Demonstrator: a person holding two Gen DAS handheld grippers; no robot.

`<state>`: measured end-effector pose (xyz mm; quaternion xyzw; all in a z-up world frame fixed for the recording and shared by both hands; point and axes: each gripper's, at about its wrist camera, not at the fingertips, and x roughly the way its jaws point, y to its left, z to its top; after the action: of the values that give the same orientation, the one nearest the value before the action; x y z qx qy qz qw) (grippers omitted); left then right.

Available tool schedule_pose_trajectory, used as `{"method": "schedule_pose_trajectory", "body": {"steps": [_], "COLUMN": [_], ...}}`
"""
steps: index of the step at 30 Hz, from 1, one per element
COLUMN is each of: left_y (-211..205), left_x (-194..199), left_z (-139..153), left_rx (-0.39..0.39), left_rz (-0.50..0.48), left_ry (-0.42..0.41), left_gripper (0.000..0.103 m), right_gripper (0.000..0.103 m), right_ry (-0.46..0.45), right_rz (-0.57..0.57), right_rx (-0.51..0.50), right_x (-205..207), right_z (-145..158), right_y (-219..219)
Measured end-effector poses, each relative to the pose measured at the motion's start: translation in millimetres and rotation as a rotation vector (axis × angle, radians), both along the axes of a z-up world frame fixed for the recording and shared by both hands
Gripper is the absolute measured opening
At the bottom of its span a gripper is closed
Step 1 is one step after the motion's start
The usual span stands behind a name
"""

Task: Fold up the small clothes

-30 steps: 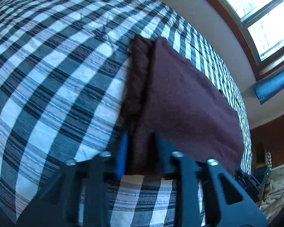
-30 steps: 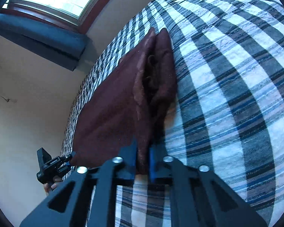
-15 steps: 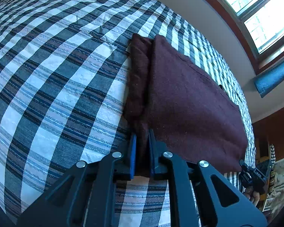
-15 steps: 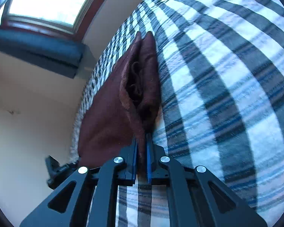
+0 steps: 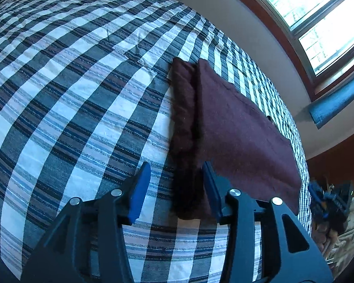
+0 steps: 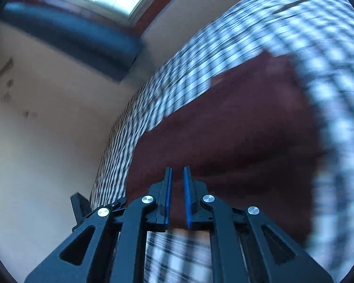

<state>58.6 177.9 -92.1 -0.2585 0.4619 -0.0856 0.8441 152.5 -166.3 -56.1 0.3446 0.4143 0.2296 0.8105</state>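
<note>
A dark maroon folded cloth (image 5: 236, 127) lies on the plaid bedspread (image 5: 70, 108). My left gripper (image 5: 174, 176) is open, its blue pads on either side of the cloth's near left corner, which rests on the bed between them. In the blurred right wrist view my right gripper (image 6: 177, 176) stands just above the near edge of the same cloth (image 6: 236, 129), its jaws a narrow gap apart with no cloth between the tips. The right gripper (image 5: 328, 198) also shows at the far right of the left wrist view.
A window (image 5: 313, 14) and a white wall (image 5: 254, 30) stand behind the bed. A blue curtain roll (image 6: 66, 35) hangs under the window. Cluttered items (image 5: 337, 235) sit past the bed's right end.
My left gripper was shut on the cloth's corner half a second ago and has opened, dropping it. My right gripper has let go of the folded edge and swung fast, blurring its view.
</note>
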Motion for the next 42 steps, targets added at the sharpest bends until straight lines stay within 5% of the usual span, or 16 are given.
{"method": "schedule_pose_trajectory", "body": {"steps": [9, 12, 28, 29, 30, 31, 35, 42], "left_y": [-0.1, 1.9, -13.9, -16.2, -18.3, -22.6, -33.0, -50.8], "left_x": [0.2, 3.7, 87.6, 91.2, 93.6, 98.0, 103.8, 100.0], "left_z": [-0.6, -0.6, -3.5, -3.0, -3.6, -6.4, -7.1, 20.7], "left_rx": [-0.013, -0.042, -0.008, -0.014, -0.028, -0.060, -0.016, 0.085], "left_rz": [-0.018, -0.013, -0.062, -0.066, -0.081, -0.111, -0.125, -0.122], "left_ry": [-0.004, 0.008, 0.003, 0.007, 0.012, 0.035, 0.048, 0.015], "left_gripper": [0.052, 0.056, 0.062, 0.058, 0.042, 0.036, 0.021, 0.015], "right_gripper": [0.008, 0.000, 0.000, 0.000, 0.000, 0.000, 0.000, 0.000], "right_ry": [0.176, 0.175, 0.142, 0.138, 0.135, 0.133, 0.120, 0.100], "right_rz": [0.066, 0.058, 0.065, 0.065, 0.065, 0.065, 0.064, 0.064], "right_rx": [-0.111, -0.083, -0.049, -0.049, -0.049, -0.050, -0.051, -0.059], "right_x": [58.2, 61.7, 57.0, 56.3, 55.8, 54.7, 51.7, 48.0], "right_z": [-46.4, -59.1, -63.3, -63.0, -63.0, -63.2, -63.0, -61.9], "right_y": [73.0, 70.1, 63.5, 63.0, 62.7, 62.4, 62.9, 62.4]}}
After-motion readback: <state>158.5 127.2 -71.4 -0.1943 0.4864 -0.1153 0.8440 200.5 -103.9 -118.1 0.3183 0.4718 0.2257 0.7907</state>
